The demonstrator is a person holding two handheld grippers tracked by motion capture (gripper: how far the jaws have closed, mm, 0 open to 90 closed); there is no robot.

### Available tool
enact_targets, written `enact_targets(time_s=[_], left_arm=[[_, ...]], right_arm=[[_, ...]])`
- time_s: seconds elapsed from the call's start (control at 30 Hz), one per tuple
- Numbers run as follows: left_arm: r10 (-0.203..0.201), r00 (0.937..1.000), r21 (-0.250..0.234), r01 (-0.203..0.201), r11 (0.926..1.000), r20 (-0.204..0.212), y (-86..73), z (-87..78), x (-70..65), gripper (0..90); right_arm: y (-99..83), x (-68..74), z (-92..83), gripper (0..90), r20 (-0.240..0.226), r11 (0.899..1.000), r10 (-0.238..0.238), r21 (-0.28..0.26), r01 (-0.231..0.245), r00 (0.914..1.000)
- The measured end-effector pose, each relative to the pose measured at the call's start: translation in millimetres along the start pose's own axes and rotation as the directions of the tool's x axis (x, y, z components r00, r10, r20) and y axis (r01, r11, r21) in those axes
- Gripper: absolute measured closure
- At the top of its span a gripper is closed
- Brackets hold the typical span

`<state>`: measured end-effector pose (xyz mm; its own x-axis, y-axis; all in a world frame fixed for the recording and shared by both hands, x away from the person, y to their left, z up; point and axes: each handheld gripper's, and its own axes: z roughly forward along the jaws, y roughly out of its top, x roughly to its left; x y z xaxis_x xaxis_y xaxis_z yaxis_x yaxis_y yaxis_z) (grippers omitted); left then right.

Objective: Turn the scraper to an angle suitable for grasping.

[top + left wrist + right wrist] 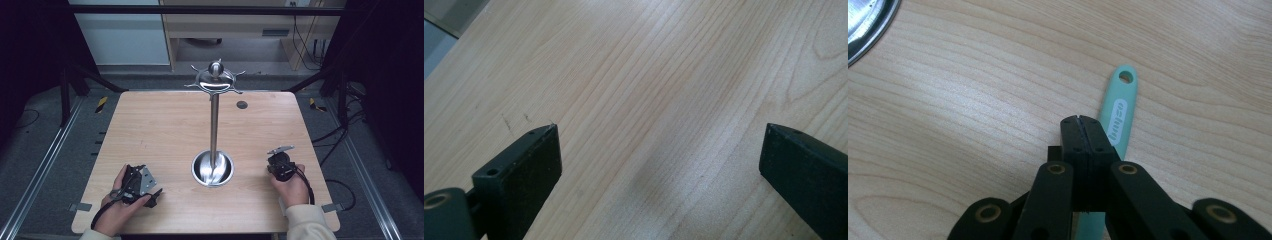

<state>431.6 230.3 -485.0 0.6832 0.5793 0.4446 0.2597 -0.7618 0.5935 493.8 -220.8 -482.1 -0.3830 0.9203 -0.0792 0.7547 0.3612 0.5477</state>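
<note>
A mint-green handle (1119, 112) with a hang hole and white lettering lies flat on the wooden table (160, 130). My right gripper (1081, 122) sits just over it, jaws pressed together with nothing between them; the handle runs beside and under the jaws. Seen from above, the right gripper (280, 164) is held at the table's right, near the front. A shiny metal stand (214, 120) rises from a round base (212, 169) and ends in a ring of hooks (215, 80). My left gripper (659, 150) is open over bare wood, at the front left (142, 187).
The rim of the stand's base (868, 25) shows at the top left of the right gripper view. A small dark round plug (242, 104) sits in the table near its far edge. Dark frame posts and cables surround the table.
</note>
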Motion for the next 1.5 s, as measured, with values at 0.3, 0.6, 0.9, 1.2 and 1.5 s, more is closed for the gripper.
enact_targets(time_s=[0.3, 0.6, 0.9, 1.2, 1.5], left_arm=[[-0.008, 1.0000, 0.007, 0.008, 0.9999, 0.004, -0.8, 1.1, 0.5, 3.2], [-0.030, 0.9994, 0.006, 0.030, 0.9995, -0.019, -8.2, -5.7, 2.8, 3.2], [-0.016, 0.9996, 0.018, 0.017, 0.9997, -0.022, -5.5, -5.3, -1.2, 3.2], [-0.031, 0.9993, 0.021, 0.031, 0.9993, -0.021, -9.7, -6.2, 1.0, 3.2], [-0.029, 0.9994, 0.007, 0.029, 0.9996, -0.019, -8.2, -7.9, 0.6, 3.2]], right_arm=[[-0.3, -3.8, -8.9, 89.1, -0.009, 0.996, 0.021, -0.084, -0.021, 0.9997], [4.9, -5.0, -16.9, 87.0, -0.001, 0.991, 0.048, -0.125, -0.048, 0.9988], [21.6, -10.6, -36.4, 80.7, 0.005, 0.995, 0.076, -0.059, -0.075, 0.9971], [36.4, -19.2, -33.7, 69.5, 0.008, 0.987, 0.139, 0.086, -0.139, 0.9902], [33.7, -17.0, -26.5, 62.2, 0.003, 0.975, 0.143, 0.169, -0.141, 0.9897]])
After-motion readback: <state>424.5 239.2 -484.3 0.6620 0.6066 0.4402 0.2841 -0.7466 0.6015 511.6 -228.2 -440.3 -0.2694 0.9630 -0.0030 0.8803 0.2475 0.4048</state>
